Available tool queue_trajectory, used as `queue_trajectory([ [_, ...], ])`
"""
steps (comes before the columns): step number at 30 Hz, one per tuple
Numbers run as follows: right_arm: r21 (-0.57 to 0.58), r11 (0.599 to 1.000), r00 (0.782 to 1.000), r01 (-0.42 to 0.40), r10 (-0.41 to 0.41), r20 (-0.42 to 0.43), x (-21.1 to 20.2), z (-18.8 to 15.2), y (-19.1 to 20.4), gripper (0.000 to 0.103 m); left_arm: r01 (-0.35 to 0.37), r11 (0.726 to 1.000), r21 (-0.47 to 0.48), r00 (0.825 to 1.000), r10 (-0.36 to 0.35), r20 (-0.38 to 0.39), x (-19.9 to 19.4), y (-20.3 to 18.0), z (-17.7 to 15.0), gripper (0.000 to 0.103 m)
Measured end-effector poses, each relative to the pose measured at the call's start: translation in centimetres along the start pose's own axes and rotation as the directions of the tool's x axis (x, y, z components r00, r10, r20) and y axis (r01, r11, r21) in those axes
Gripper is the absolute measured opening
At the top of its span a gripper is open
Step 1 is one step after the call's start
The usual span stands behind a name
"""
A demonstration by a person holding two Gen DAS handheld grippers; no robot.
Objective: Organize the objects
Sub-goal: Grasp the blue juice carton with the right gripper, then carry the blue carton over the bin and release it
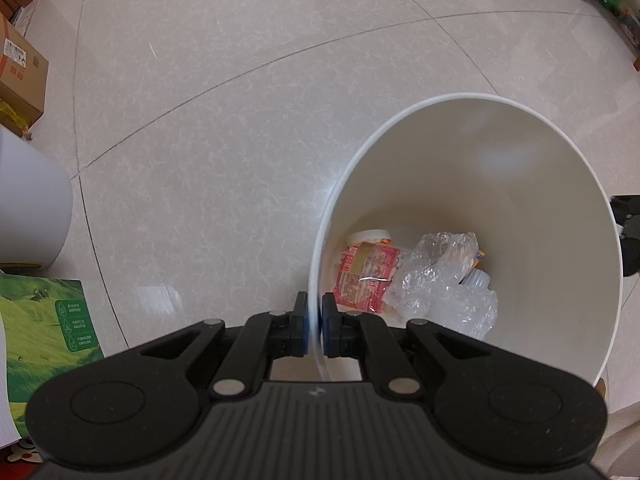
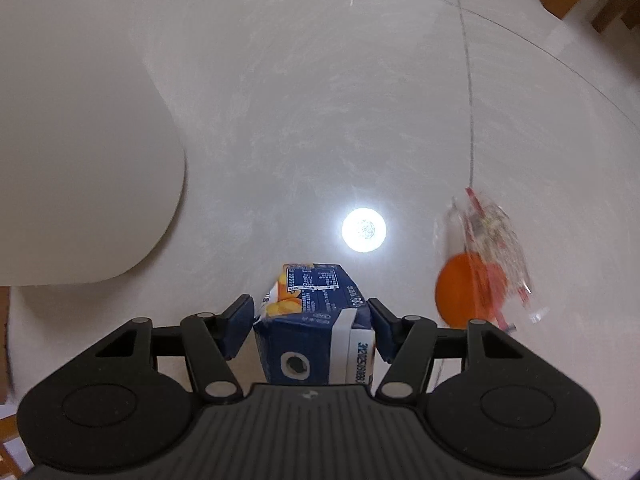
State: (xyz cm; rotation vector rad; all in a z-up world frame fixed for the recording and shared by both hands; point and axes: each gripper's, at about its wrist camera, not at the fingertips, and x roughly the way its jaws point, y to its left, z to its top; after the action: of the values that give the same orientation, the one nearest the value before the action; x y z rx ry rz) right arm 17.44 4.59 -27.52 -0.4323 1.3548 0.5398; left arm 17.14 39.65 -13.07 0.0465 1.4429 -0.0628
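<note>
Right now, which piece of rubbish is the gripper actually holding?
The blue juice carton, pinched between the right gripper. The orange ball and clear wrapper lie loose on the floor beside it.

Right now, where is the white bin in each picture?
Left wrist view: the bin fills the lower right, open top toward the camera, its rim pinched in the left claw.
Right wrist view: its outer wall fills the left side.
Shared landmark: the tiled floor with its dark grout lines.

bins 1 | cartons 1 | oranges 1 | cardboard boxes 1
</note>
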Motion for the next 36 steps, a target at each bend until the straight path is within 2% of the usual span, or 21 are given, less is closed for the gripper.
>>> queue_trajectory([
  [10,-0.010,1.000,1.000,0.025,-0.025,0.008,-6.6,-0.3,0.7,0.066,-0.004,1.000,0.002,1.000,0.004,-0.001,0.0,-0.1,0.1,0.004],
  [15,-0.047,0.999,0.999,0.015,-0.013,0.043,-13.0,0.5,2.2,0.066,-0.006,1.000,0.009,1.000,0.006,0.003,0.1,-0.2,-0.1,0.004],
  [18,-0.080,0.997,0.996,0.000,0.007,0.094,-17.4,1.5,3.6,0.066,-0.012,1.000,0.016,1.000,0.012,0.006,0.1,-0.4,-0.2,0.005],
  [22,-0.136,0.990,0.980,-0.026,0.052,0.191,-23.1,3.2,5.8,0.066,-0.012,1.000,0.014,1.000,0.012,0.004,0.1,-0.3,-0.2,0.005],
  [25,-0.183,0.982,0.961,-0.048,0.096,0.260,-25.8,4.8,7.9,0.066,-0.012,1.000,0.015,1.000,0.012,0.004,0.0,-0.3,-0.2,0.005],
  [31,-0.268,0.958,0.935,-0.103,0.185,0.302,-26.1,7.6,11.6,0.067,-0.019,1.000,0.019,1.000,0.019,0.006,0.1,-0.5,-0.1,0.005],
  [32,-0.273,0.957,0.933,-0.094,0.180,0.311,-26.0,7.8,12.2,0.071,-0.020,1.000,0.021,1.000,0.020,0.007,0.0,-0.5,-0.2,0.005],
  [33,-0.277,0.958,0.935,-0.071,0.161,0.317,-25.9,7.9,12.7,0.087,-0.020,1.000,0.023,1.000,0.020,0.008,0.0,-0.5,-0.3,0.005],
  [34,-0.283,0.958,0.931,-0.054,0.151,0.331,-26.1,7.8,13.1,0.093,-0.017,1.000,0.021,1.000,0.017,0.007,0.1,-0.5,-0.3,0.005],
  [36,-0.289,0.956,0.929,-0.044,0.146,0.341,-26.4,7.5,12.9,0.094,-0.014,1.000,0.022,1.000,0.014,0.007,0.1,-0.4,-0.3,0.005],
])
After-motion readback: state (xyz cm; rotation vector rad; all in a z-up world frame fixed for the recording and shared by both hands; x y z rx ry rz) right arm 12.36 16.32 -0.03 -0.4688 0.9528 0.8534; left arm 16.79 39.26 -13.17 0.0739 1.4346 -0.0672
